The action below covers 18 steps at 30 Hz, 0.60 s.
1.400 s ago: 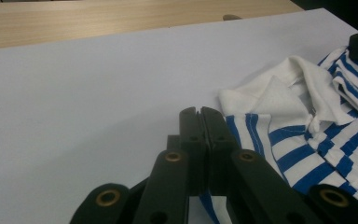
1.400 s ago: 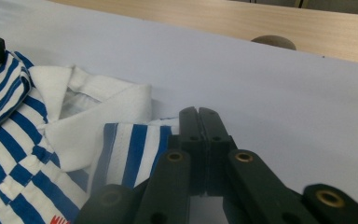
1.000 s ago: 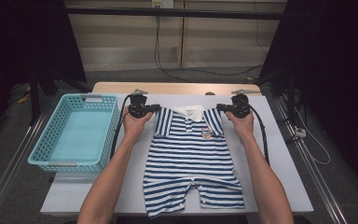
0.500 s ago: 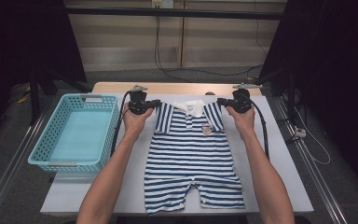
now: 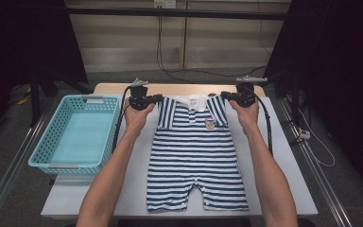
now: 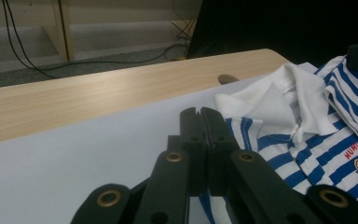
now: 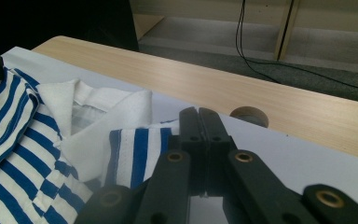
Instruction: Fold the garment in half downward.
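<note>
At the far edge of the worktop (image 5: 283, 165), both grippers have the striped romper (image 5: 196, 156) by its shoulders. The left gripper (image 5: 157, 98) is clamped shut on the left sleeve, the right gripper (image 5: 224, 95) pinched tight on the right sleeve, and in both gripper views the black jaws meet with the cloth running in under them. The garment lies flat down the middle of the worktop, white collar (image 6: 279, 100) toward the far edge, legs at the near edge, and the turquoise basket (image 5: 73, 135) sits along the left edge, well apart from it. This is light, floppy knit: it looks sure to sag and fold wherever it isn't held, and thin fabric can slide out of smooth pads. I'd say the shoulder seams are the right hold, spread wide, so the body hangs straight. Watch the bear badge (image 5: 210, 123) and collar; they could bunch if the hands drift together.
</note>
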### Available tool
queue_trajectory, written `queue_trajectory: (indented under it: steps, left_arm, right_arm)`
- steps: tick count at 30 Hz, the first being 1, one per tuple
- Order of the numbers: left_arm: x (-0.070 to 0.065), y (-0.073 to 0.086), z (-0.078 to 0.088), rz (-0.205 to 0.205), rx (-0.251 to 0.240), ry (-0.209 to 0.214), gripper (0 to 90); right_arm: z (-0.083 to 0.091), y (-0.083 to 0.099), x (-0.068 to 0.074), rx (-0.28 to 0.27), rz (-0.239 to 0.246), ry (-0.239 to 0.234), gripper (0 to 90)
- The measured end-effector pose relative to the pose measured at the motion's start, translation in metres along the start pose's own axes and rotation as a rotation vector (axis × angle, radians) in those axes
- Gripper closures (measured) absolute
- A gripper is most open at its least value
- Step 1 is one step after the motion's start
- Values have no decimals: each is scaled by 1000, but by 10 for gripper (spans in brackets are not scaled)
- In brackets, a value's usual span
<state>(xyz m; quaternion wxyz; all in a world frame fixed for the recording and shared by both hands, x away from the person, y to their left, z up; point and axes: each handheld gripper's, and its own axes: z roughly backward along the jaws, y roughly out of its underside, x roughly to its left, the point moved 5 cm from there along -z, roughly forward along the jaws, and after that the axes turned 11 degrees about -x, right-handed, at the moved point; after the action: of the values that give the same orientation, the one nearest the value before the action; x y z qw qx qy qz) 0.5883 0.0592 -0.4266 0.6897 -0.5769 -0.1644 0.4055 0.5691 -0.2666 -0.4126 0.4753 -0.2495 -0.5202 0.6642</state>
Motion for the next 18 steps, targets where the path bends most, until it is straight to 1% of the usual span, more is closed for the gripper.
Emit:
queue_trajectory:
  steps: [1, 2, 3, 4, 5, 7, 8, 9, 10, 11, 12, 14, 15, 16, 17, 18]
  left_arm:
    - [0, -1, -1, -3, 2, 0, 888]
    - [0, -3, -1, -19, 14, -3, 888]
    - [0, -5, -1, -19, 10, -1, 887]
    - [-1, -8, -1, -12, 2, -2, 888]
    - [-2, -9, 0, -14, -1, 0, 888]
    - [-3, -7, -1, -57, 10, -3, 888]
    - [-3, -5, -1, -59, 12, -1, 888]
    - [-1, -3, 2, -86, 51, 13, 888]
    - [-3, -2, 1, -47, 12, 4, 888]
    - [-4, 0, 2, -35, 20, 9, 888]
    - [-4, 1, 2, -55, 18, 8, 888]
    - [-5, 3, 4, -50, 21, 13, 888]
    - [-5, 4, 6, -55, 17, 11, 888]
    - [-5, 4, 8, -56, 14, 13, 888]
    - [-4, 5, 11, -74, 21, 19, 888]
    - [-4, 5, 14, -81, 41, 31, 888]
  right_arm:
    - [0, -1, -1, -4, 4, 2, 900]
    - [-1, -2, -1, -3, 0, 10, 900]
    - [-1, -2, -1, 2, 0, 11, 900]
    - [-1, -3, -2, -3, 7, 13, 900]
    - [-1, -4, -2, -8, -4, 20, 900]
    - [-1, -5, -3, -16, -4, 17, 900]
    - [-2, -5, -2, -20, -8, 12, 900]
    - [-1, -3, -1, -17, -7, 4, 900]
    - [-1, 0, 0, -15, -7, -1, 900]
    - [-1, 3, 2, -11, -2, -4, 900]
    - [-1, 5, 3, -7, 0, -8, 900]
    - [1, 7, 6, -16, 1, -15, 900]
    - [3, 8, 7, -21, -6, -20, 900]
    - [4, 8, 9, -27, -2, -28, 900]
    - [6, 8, 10, -23, 8, -31, 900]
    - [7, 8, 11, -25, 15, -32, 900]
